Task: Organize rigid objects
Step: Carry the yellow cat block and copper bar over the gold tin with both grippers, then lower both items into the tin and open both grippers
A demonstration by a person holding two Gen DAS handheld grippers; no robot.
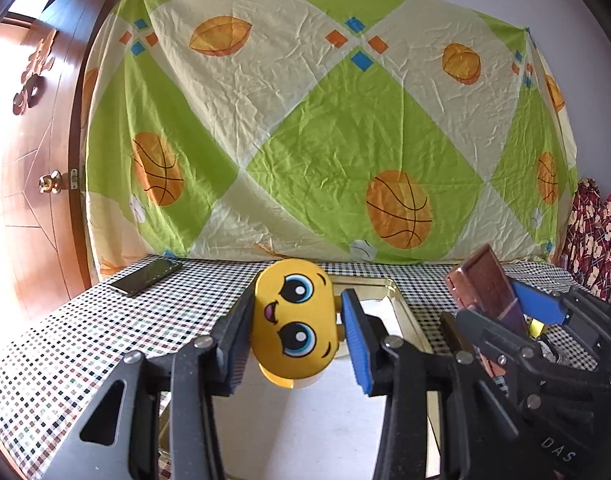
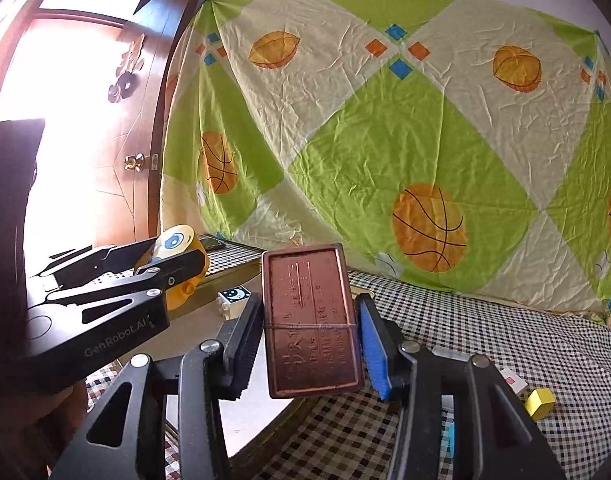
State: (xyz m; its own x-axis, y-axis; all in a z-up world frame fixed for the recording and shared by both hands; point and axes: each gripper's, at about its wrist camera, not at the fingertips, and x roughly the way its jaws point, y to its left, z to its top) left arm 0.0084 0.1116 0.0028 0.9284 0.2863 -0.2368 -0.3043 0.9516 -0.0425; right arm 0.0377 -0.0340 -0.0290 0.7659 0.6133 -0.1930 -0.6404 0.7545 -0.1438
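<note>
My left gripper (image 1: 299, 330) is shut on a yellow cartoon-face toy (image 1: 293, 320) and holds it above a gold-rimmed tray (image 1: 401, 304). The toy also shows at the left of the right wrist view (image 2: 177, 248), between the left gripper's fingers (image 2: 105, 268). My right gripper (image 2: 311, 320) is shut on a copper-brown rectangular tin (image 2: 311, 320) with embossed writing, held upright over the tray's edge (image 2: 265, 436). In the left wrist view the tin (image 1: 489, 284) and the right gripper (image 1: 505, 320) are at the right.
A white block with an eye print (image 2: 233, 298) lies in the tray. A yellow cube (image 2: 539, 402) and small blocks lie on the checkered cloth (image 2: 485, 340) at right. A black phone (image 1: 145, 276) lies at back left. A basketball-print sheet (image 1: 325, 120) hangs behind; a wooden door (image 1: 37, 160) is left.
</note>
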